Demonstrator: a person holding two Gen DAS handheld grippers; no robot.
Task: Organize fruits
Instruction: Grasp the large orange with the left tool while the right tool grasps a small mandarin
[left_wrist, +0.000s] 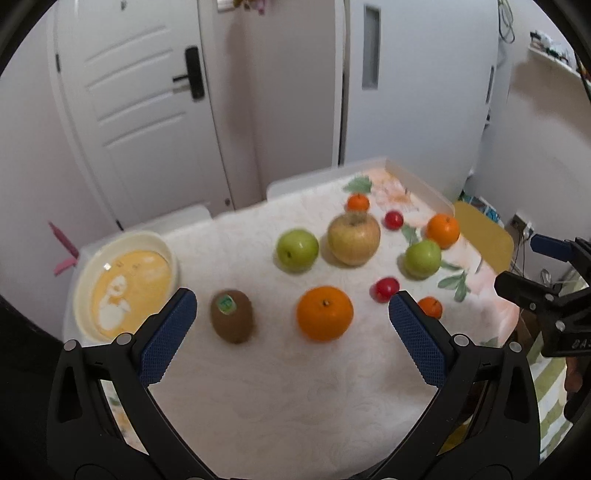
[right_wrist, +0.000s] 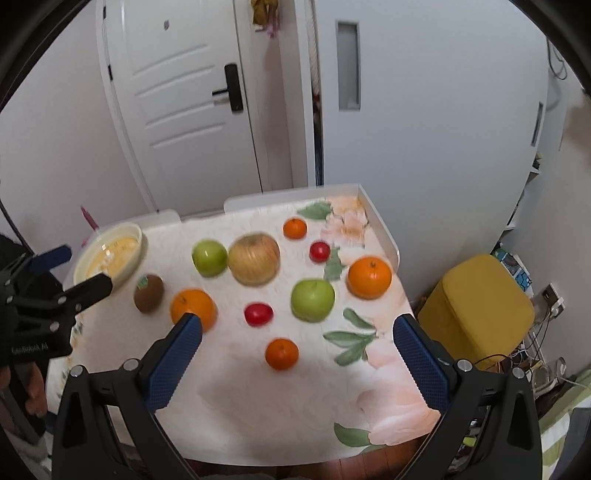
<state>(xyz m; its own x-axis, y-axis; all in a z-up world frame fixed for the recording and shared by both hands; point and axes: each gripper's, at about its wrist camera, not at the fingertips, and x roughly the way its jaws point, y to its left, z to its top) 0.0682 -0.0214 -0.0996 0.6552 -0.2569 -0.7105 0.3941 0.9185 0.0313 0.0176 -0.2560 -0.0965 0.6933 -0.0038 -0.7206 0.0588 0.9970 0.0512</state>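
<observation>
A: Why are both of your hand-held grippers, left (left_wrist: 291, 321) and right (right_wrist: 297, 345), spread apart and holding nothing?

B: The fruit, kiwi (left_wrist: 232, 316) included, lies loose on the counter (left_wrist: 280, 387); the bowl (left_wrist: 88, 280) is unfilled. Only your right view shows the yellow stool (right_wrist: 476, 314) whole.

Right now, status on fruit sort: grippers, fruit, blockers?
Left gripper and right gripper open, empty, above table. Fruit loose on the cloth; bowl holds none. Kiwi nearest bowl, nothing between.
</observation>
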